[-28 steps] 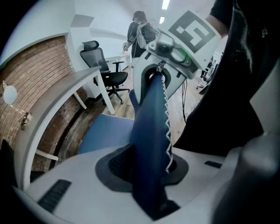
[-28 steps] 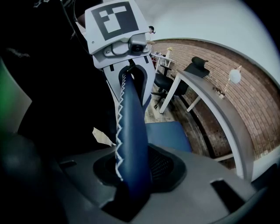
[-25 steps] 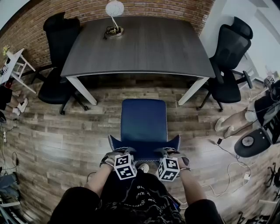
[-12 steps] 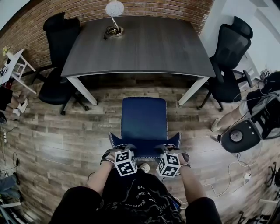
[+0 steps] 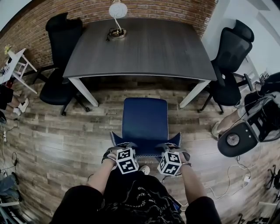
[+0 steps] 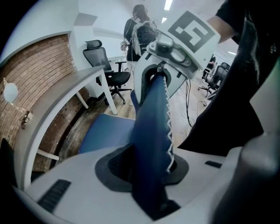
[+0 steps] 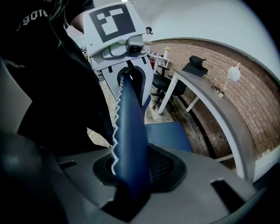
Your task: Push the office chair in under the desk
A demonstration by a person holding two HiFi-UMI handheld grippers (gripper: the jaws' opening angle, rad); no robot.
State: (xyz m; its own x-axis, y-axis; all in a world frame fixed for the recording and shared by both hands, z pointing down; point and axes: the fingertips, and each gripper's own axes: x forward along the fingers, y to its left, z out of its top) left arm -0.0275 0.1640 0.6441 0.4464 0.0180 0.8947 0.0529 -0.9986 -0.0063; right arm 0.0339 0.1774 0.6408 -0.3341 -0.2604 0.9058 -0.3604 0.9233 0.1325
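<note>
A wood-plank floor (image 5: 57, 140) fills most of the head view, with a brick wall (image 5: 166, 8) running along the far side. Against that wall stands the desk (image 5: 140, 48), a wide dark top on white legs. The blue office chair (image 5: 145, 120) stands on the floor in front of the desk's near edge, roughly centred between the two front legs. Its seat faces the desk and stops short of it, so a strip of floor shows between them and no part of the chair is under the top. A black chair (image 5: 61, 57) sits at the desk's left end and another black chair (image 5: 229, 61) at its right end. The person stands right behind the blue chair, both forearms reaching forward side by side. The left hand (image 5: 111, 155) and right hand (image 5: 181, 156) are held at the same height, each tipping its tool steeply downward onto the top of the backrest (image 5: 145, 148). The left gripper (image 5: 124, 147) sits near the backrest's left corner and the right gripper (image 5: 168, 148) near its right corner, well apart. In each gripper view the jaws stand part-way apart and are clamped on the padded blue edge with its white zigzag stitching, which passes straight between them. A small white-shaded lamp (image 5: 117, 11) stands at the far edge of the desk
</note>
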